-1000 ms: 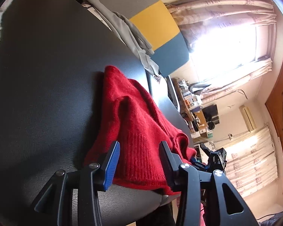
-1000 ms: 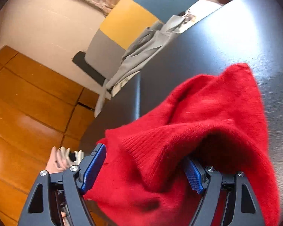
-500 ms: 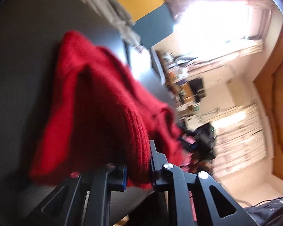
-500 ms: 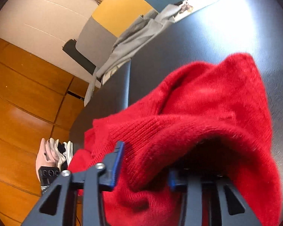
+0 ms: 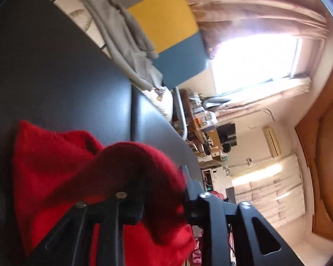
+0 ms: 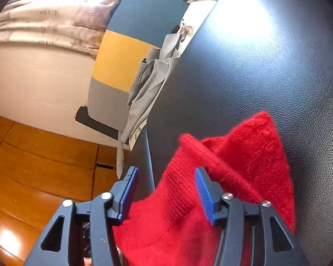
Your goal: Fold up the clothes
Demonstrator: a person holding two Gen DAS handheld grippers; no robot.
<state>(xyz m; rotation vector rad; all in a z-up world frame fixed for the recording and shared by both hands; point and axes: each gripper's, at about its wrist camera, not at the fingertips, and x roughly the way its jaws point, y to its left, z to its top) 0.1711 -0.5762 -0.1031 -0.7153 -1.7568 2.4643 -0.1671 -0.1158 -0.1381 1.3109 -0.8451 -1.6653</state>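
Red fuzzy knitted sweater (image 6: 250, 161) is bunched on the dark leather-textured counter (image 6: 266, 66), a fold pinched tight in the left gripper (image 5: 162, 201). The right gripper (image 6: 166, 190) is spread wide, ribbed hem loose between its blue pads. A fold is judged underway; a firm right-hand grasp is called for.

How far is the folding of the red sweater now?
Done: nothing looks folded yet; the red sweater lies bunched on the black table. In hand: the left gripper is shut on a fold of it; the right gripper is open around its ribbed edge. Left: spreading and every fold.
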